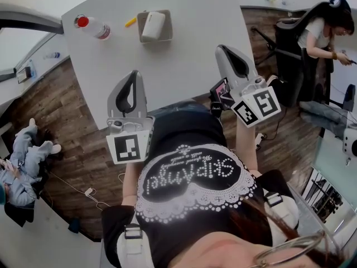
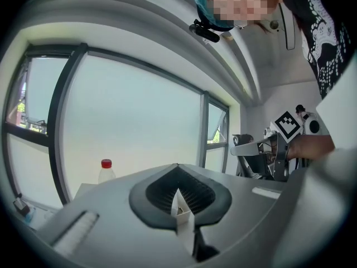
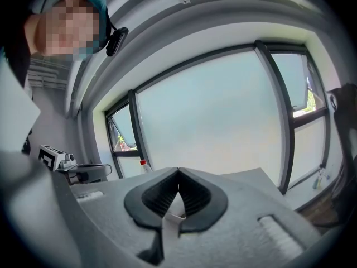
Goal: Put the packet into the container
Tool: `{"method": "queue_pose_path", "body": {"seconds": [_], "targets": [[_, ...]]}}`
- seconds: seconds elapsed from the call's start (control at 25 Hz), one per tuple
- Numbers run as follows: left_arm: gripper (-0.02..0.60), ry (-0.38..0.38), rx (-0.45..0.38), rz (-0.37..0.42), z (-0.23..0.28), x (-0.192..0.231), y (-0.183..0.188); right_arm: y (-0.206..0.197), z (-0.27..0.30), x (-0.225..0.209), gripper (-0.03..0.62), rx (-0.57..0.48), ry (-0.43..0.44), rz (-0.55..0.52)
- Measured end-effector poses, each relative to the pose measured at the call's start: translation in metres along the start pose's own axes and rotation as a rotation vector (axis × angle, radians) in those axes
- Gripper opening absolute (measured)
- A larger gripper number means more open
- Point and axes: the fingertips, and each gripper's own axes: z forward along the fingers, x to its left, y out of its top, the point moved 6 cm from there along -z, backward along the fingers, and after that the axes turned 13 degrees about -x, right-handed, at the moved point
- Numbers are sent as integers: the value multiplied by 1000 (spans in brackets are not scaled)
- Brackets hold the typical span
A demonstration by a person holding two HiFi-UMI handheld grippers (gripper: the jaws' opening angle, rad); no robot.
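Farthest left, ahead of our left gripper (image 1: 135, 74) and off to its left, a clear plastic bottle with a red cap (image 1: 93, 27) stands on the white table (image 1: 189, 60). A short yellow stick-like item (image 1: 130, 22), too small for us to identify, lies just right of it.

Straight ahead of the left gripper's tips, well apart from them, sits the square grey open-topped container (image 1: 139, 33). The white pillow-shaped packet (image 1: 153, 25) lies inside it, within the walls. Neither gripper touches it.

We hold the left gripper low over the near edge of the table, close to our body. Its jaws are pressed together at the tips with nothing between them; the left gripper view shows only the bright background through the small gap behind the tips.

We hold the right gripper (image 1: 221, 49) a little farther forward over the table's right part, so the container lies ahead of it and to its left. Its jaws are also closed tip to tip and hold nothing.

We judge the task essentially finished: the packet is in the container and both grippers are clear of it. At most, the packet may need checking to see that it sits fully down.
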Motion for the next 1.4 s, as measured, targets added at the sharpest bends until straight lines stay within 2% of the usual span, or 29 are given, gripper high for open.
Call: {"method": "queue_pose_path", "body": {"seconds": [0.24,0.56,0.84,1.4], "targets": [[-2,17,-40,-9,3,4,12,2,2,6,0,1,4,-11],[-2,7,-38,-11,-1,6,10,0,-1,5,-2,23,-19,-26],[-2,8,-47,-21,-3,8,13,6,-2,0,-2,-13,-62,13],[-2,27,-59,-33,1,14,15,6,2,3,-1,-11,-45,8]]}}
